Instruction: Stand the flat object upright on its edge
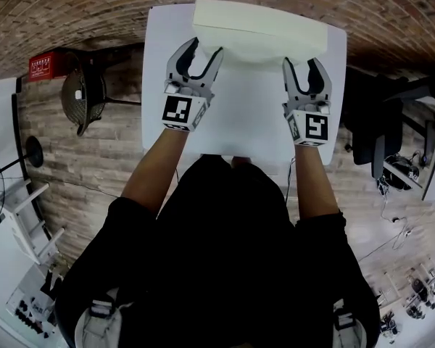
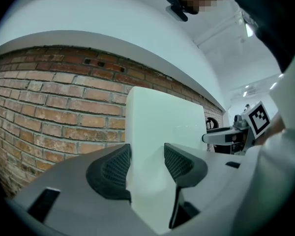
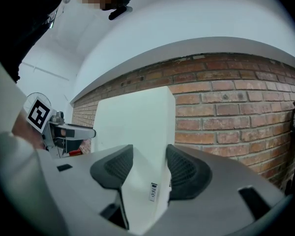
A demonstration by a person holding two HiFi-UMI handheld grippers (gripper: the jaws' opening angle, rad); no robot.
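White foam slab [image 1: 261, 29] sits at the far edge of the counter [image 1: 239, 125]. The left gripper [image 1: 205, 49] pinches one end between its fingers, and the right gripper [image 1: 302, 64] pinches the other end, pads against both faces.

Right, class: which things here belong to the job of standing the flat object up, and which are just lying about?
Part of the job: white cushion, left gripper, right gripper, white table.
Lying about: red box, black chair.
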